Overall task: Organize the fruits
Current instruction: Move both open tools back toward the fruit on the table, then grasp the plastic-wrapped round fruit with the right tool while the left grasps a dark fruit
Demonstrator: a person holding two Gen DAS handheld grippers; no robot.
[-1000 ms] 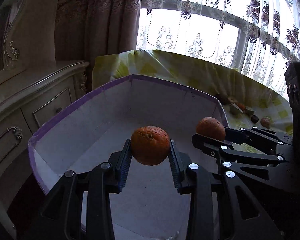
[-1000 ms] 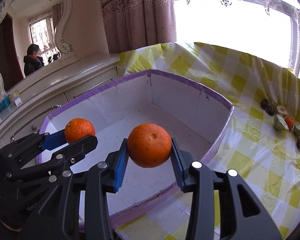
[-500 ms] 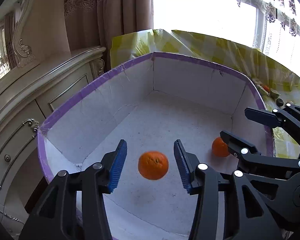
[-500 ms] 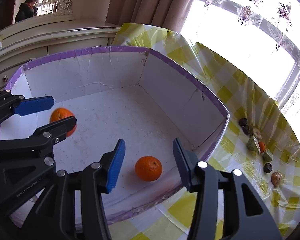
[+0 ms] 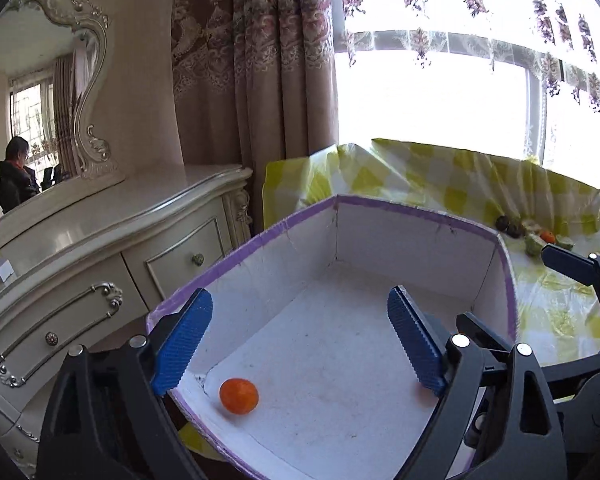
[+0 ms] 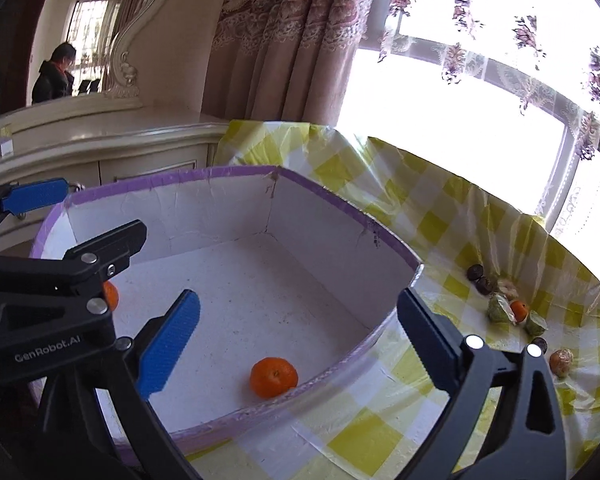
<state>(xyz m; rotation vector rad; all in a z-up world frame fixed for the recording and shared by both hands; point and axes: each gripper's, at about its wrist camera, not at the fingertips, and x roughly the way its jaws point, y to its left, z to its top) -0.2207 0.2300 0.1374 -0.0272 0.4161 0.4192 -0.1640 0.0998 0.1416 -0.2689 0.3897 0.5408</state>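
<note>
A white box with a purple rim (image 5: 420,210) (image 6: 340,204) stands on the checked cloth. One orange (image 5: 239,395) lies on the box floor near its left corner; it shows partly behind the left gripper in the right wrist view (image 6: 111,295). A second orange (image 6: 273,376) lies by the near right wall. My left gripper (image 5: 300,340) is open and empty above the box. My right gripper (image 6: 296,332) is open and empty above the box's near right edge.
A heap of small fruits (image 6: 504,304) (image 5: 536,236) lies on the yellow-checked tablecloth (image 6: 380,440) to the right of the box. A cream dresser (image 5: 100,248) with a mirror stands at the left. Curtains and a bright window are behind.
Both grippers opened and let their oranges drop into the box. Both have since risen and pulled back, and the jaws stand wider.
</note>
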